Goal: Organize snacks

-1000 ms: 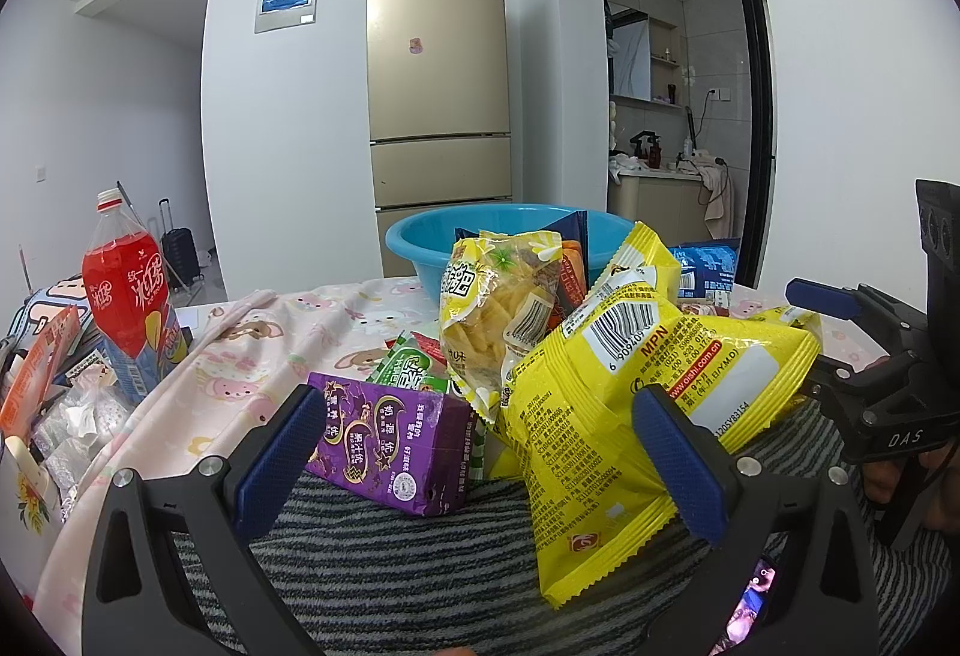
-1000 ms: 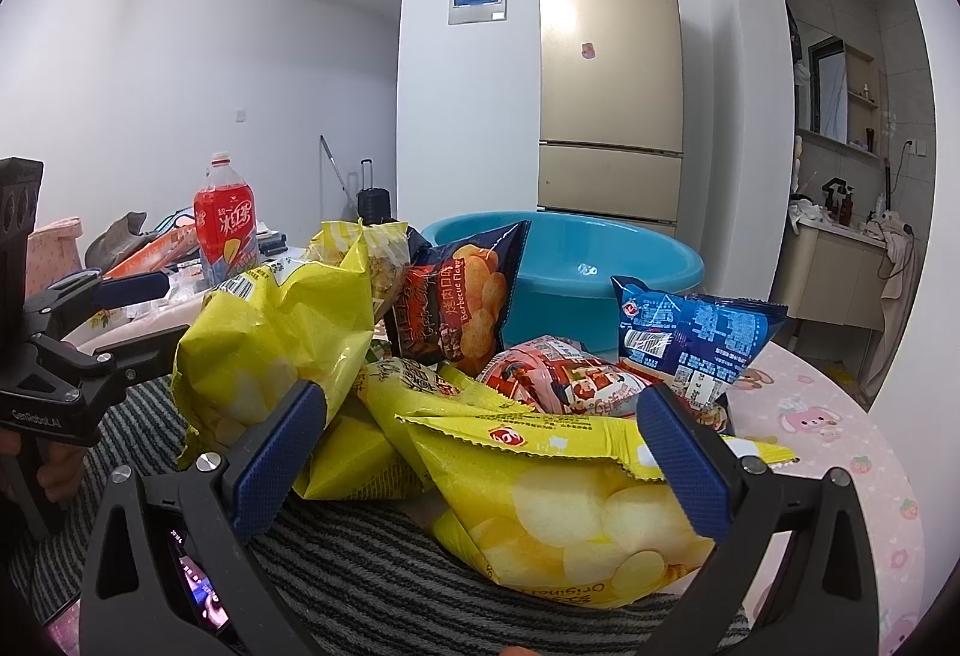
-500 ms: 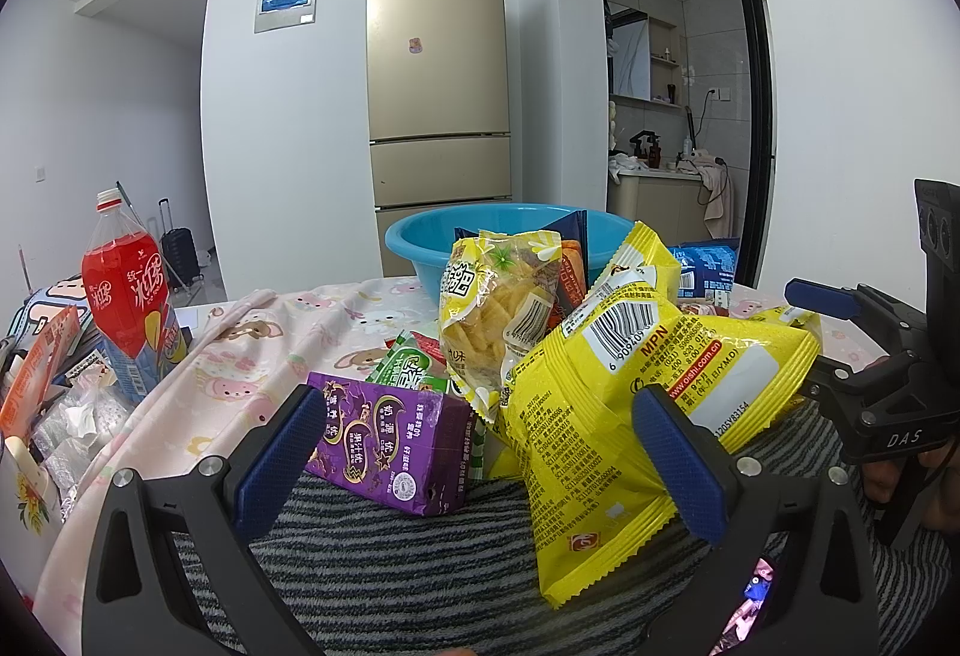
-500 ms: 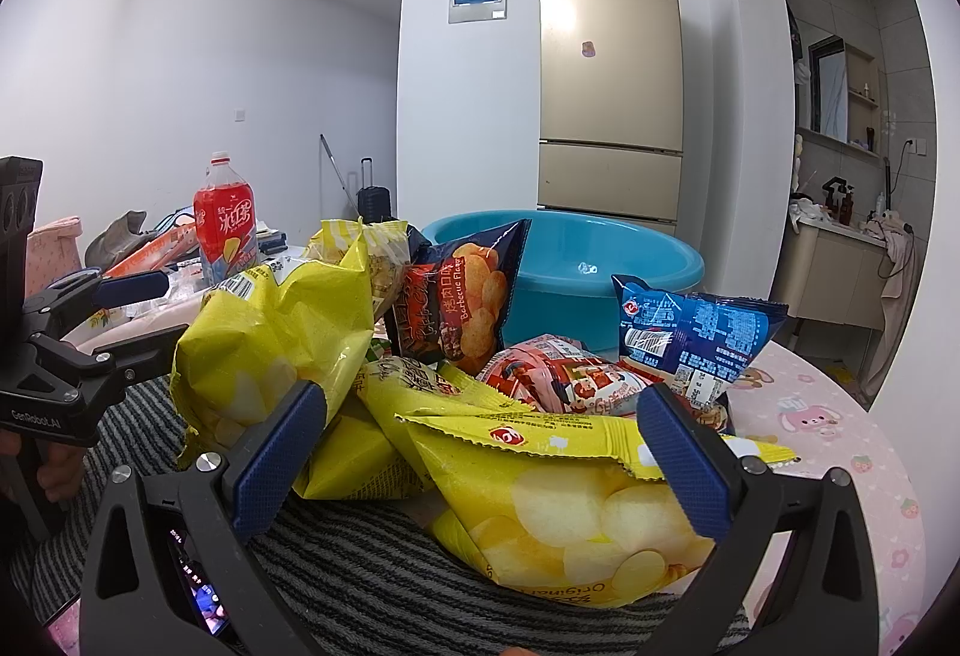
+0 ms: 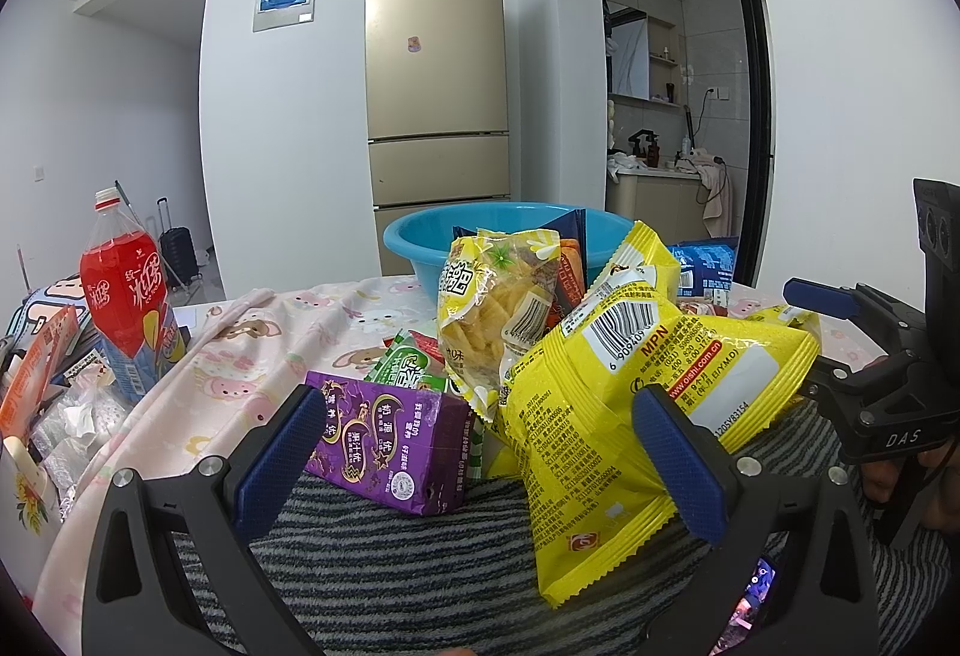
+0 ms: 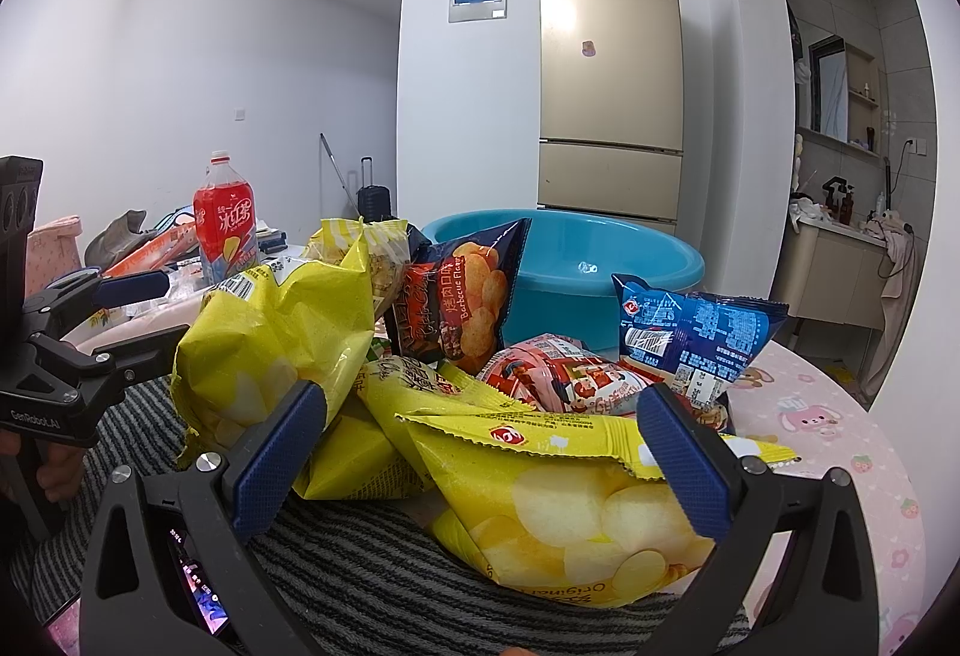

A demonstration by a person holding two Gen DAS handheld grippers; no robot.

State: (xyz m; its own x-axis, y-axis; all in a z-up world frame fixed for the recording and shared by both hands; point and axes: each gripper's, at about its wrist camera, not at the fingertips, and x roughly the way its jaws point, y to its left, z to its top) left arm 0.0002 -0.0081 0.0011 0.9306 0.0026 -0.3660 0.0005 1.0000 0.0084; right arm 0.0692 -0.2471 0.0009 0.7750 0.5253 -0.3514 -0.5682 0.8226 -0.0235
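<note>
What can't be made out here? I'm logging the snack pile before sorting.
- Blue basin inside: left view, hidden by its wall and bags.
- Green packet: left view, mostly behind purple carton.
- Red-and-white packet: right view, partly under yellow chip bag.

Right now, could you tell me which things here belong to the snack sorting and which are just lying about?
For the job: purple carton, yellow chip bags, barbecue chips, blue packet, blue basin.

Lying about: red drink bottle, fridge, suitcase.
</note>
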